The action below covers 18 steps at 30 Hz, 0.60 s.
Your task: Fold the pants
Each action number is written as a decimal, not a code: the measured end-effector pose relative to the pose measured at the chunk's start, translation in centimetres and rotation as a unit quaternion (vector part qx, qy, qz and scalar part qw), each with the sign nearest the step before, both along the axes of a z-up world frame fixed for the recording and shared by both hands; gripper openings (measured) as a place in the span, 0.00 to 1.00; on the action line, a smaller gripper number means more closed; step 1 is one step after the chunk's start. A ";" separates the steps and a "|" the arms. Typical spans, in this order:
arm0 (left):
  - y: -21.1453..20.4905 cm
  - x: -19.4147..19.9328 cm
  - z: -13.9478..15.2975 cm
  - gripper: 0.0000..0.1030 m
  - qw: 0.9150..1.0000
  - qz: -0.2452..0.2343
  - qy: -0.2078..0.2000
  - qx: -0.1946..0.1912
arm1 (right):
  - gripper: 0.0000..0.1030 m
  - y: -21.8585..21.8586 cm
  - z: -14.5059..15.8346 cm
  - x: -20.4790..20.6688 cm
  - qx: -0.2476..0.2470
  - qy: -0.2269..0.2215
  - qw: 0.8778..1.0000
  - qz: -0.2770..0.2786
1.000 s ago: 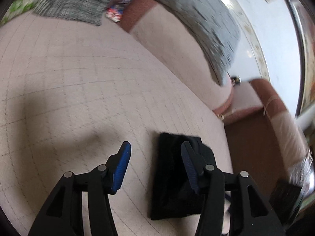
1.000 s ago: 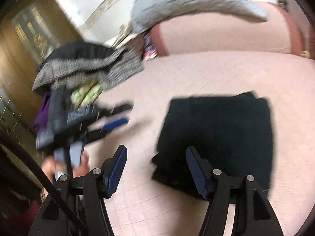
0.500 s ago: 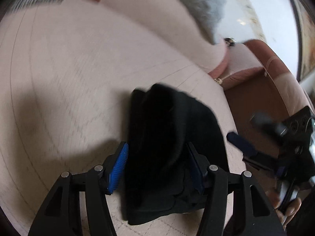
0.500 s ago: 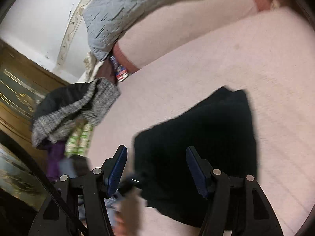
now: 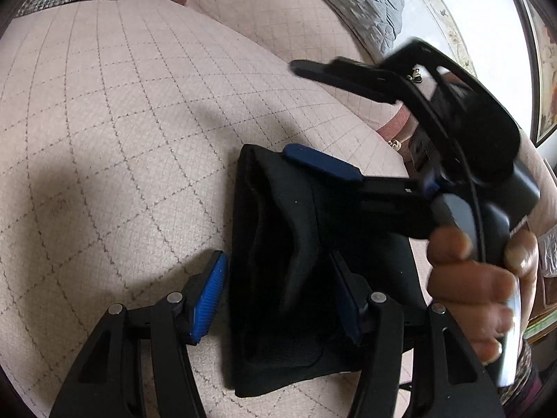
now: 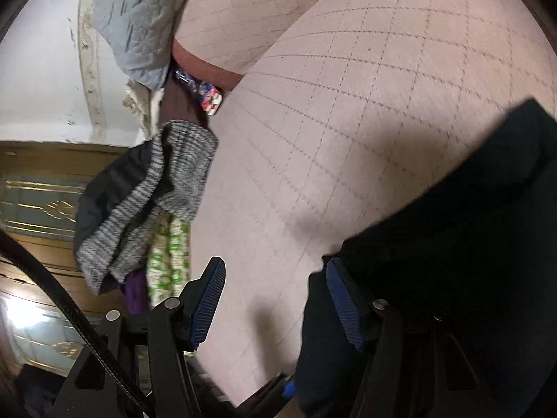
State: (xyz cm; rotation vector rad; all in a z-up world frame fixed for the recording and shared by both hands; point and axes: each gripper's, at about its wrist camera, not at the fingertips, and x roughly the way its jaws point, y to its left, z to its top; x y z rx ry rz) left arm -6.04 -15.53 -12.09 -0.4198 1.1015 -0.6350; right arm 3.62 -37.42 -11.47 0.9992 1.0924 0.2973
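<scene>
The black pants [image 5: 296,261] lie folded into a small stack on the beige quilted sofa seat [image 5: 122,122]. My left gripper [image 5: 278,299] is open just above the near edge of the stack, its right finger over the cloth. The right gripper [image 5: 313,115] shows in the left wrist view, open, held by a hand over the far side of the stack, one blue pad [image 5: 320,162] on top of the pants. In the right wrist view the right gripper [image 6: 275,303] is open, with the pants [image 6: 452,261] under its right finger.
A grey knit garment pile [image 6: 146,209] with green-patterned cloth lies at the sofa's left end. A grey quilted cushion [image 6: 139,10] leans on the backrest [image 5: 278,17]. A small colourful packet [image 6: 209,95] sits at the seat's back edge.
The right gripper has swung in over the far side of the pants and tilted. The left gripper stays open at the near edge of the stack.
</scene>
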 end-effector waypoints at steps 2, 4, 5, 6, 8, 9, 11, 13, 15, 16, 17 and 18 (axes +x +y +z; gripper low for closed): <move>0.1 0.1 0.0 0.56 1.000 -0.001 -0.001 0.001 | 0.63 0.2 0.0 0.4 -0.019 0.004 1.000 0.001; 0.3 0.1 0.1 0.56 1.000 -0.003 0.001 0.000 | 0.62 0.0 0.6 0.6 -0.053 0.005 0.999 -0.002; 0.5 0.2 0.1 0.56 1.000 -0.005 0.003 -0.002 | 0.63 -0.4 1.2 0.6 -0.077 0.002 0.997 -0.009; 0.8 0.0 0.1 0.56 1.000 -0.006 0.008 -0.004 | 0.63 -1.0 2.3 0.5 -0.108 -0.005 0.994 -0.022; 1.4 0.3 0.5 0.56 1.000 -0.004 0.022 -0.015 | 0.63 -2.9 4.4 -0.3 -0.121 -0.028 0.991 -0.049; 2.0 0.2 0.7 0.56 0.999 -0.003 0.026 -0.021 | 0.64 -4.2 5.4 -1.0 -0.120 -0.038 0.990 -0.064; 3.0 0.0 1.9 0.56 0.999 0.004 0.016 -0.036 | 0.65 -6.9 7.3 -2.9 -0.124 -0.054 0.986 -0.096; 3.7 -0.2 3.3 0.56 0.999 0.013 -0.010 -0.040 | 0.66 -8.7 8.3 -5.0 -0.130 -0.063 0.983 -0.111; 4.1 -0.5 4.6 0.59 0.998 0.020 -0.044 -0.040 | 0.66 -9.9 8.5 -7.0 -0.126 -0.067 0.983 -0.116; 4.0 -0.6 5.0 0.61 0.997 0.019 -0.056 -0.039 | 0.67 -10.5 8.2 -8.5 -0.109 -0.068 0.985 -0.117; 3.7 -0.8 5.1 0.61 0.997 0.016 -0.064 -0.037 | 0.67 -10.9 7.7 -9.8 -0.083 -0.070 0.987 -0.118; 3.4 -0.9 5.0 0.61 0.997 0.011 -0.066 -0.034 | 0.67 -11.2 7.1 -11.1 -0.055 -0.071 0.989 -0.118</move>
